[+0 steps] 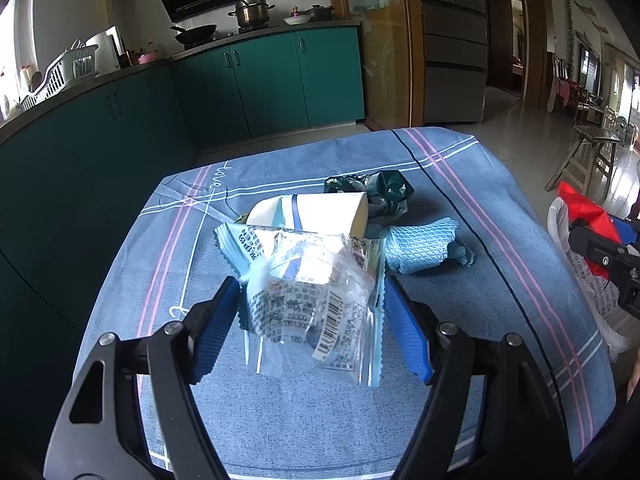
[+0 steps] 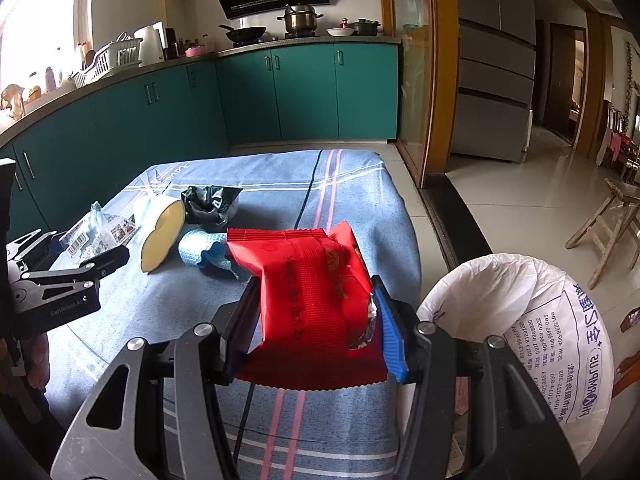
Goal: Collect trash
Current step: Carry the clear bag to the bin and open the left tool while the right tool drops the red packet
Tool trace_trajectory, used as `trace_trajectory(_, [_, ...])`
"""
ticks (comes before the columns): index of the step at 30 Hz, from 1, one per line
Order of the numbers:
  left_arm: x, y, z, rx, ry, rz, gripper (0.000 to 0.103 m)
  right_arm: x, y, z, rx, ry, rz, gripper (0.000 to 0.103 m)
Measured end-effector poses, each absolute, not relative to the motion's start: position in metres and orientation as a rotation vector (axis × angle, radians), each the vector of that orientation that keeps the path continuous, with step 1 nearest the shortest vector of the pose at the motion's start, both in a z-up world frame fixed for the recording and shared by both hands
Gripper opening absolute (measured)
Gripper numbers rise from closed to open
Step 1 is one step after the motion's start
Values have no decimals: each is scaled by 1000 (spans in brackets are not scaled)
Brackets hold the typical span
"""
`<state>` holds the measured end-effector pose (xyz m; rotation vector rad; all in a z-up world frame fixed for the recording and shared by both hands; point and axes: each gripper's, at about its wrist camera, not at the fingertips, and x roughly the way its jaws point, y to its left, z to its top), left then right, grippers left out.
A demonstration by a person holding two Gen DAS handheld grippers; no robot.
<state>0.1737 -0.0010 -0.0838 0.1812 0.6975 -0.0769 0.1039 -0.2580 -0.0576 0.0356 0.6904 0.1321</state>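
1. the red wrapper [image 2: 316,300] sits clamped between the pads of the right gripper [image 2: 316,320], lifted off the blue cloth [image 2: 352,208], with the white-lined bin [image 2: 520,320] just to this claw's right. i judge it one short swing from being dropped in.
2. the clear plastic wrapper [image 1: 316,304] lies between the blue pads of the left gripper [image 1: 312,320], whose jaws stand fairly wide. the wrapper's edges reach both pads and it looks raised off the cloth, so i read it as held, though how firmly i cannot tell.
3. ahead of the left claw, not yet collected: a white carton [image 1: 312,210] on its side, a crumpled dark green wrapper [image 1: 376,192] behind it, and a light blue mesh cloth [image 1: 420,244] ahead and to the right. whether the mesh cloth counts as trash i cannot say.
4. so two pieces are in hand, none visibly binned by these pictures, and at least two more wait on the cloth.
5. hard to see: the inside of the bin is cut off behind the right claw's frame, so its contents are unknown. the near part of the red wrapper hides behind the jaws. print on the clear wrapper is too small to read. in the left view the bin and red wrapper show only as a sliver at the right edge.
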Motion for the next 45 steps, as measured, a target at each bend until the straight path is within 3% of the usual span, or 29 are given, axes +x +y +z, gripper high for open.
trace_trajectory(14, [166, -32, -65, 165, 685, -145, 74, 75, -344, -32, 142, 586, -63, 54])
trace_trajectory(21, [169, -123, -55, 195, 716, -310, 74, 45, -408, -25, 209, 523, -269, 54])
trace_trajectory(31, [164, -271, -106, 304, 840, -530, 74, 23, -458, -32, 303, 514, -421, 54])
trace_trajectory(38, [153, -303, -126, 377, 869, -633, 91, 25, -462, -37, 305, 534, -434, 54])
trace_trajectory(43, [157, -287, -118, 370, 848, -566, 93, 31, -457, -39, 292, 557, -427, 56])
trace_trajectory(45, [166, -269, -112, 335, 856, -524, 93, 32, -454, -39, 287, 555, -434, 65])
